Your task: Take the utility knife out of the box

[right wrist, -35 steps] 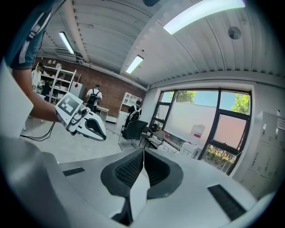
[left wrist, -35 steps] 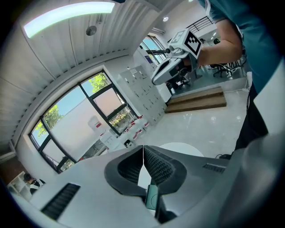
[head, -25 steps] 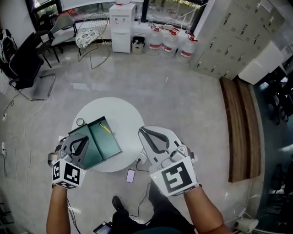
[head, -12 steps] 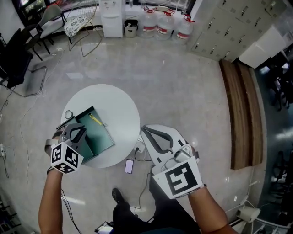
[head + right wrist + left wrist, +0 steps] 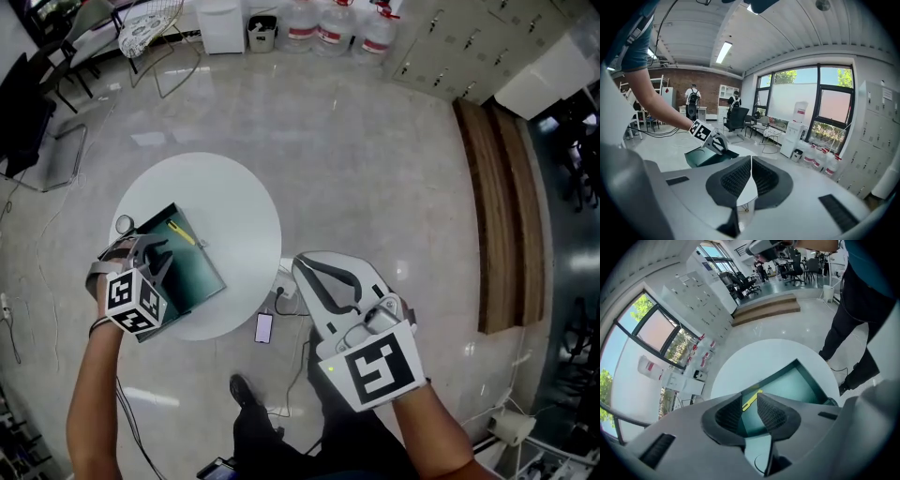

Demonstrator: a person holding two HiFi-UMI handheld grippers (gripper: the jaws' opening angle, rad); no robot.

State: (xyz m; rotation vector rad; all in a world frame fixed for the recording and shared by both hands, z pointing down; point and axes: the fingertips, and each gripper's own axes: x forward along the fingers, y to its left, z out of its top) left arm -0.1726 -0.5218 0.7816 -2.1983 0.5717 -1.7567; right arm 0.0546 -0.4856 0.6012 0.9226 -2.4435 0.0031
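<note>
Left claw, jaws just opened and empty, is aimed down at the knife lying in the box on the bench, presumably for pickup; right claw is held shut, aside.

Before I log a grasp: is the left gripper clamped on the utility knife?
No: the left gripper, whose jaws have just been opening, holds nothing, and the yellow utility knife lies in the green box.

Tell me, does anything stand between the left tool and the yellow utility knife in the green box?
Nothing visible does. The green box is open and the utility knife lies bare on its floor. The left tool is above it; its jaws have just been opening, with nothing held between them.
</note>
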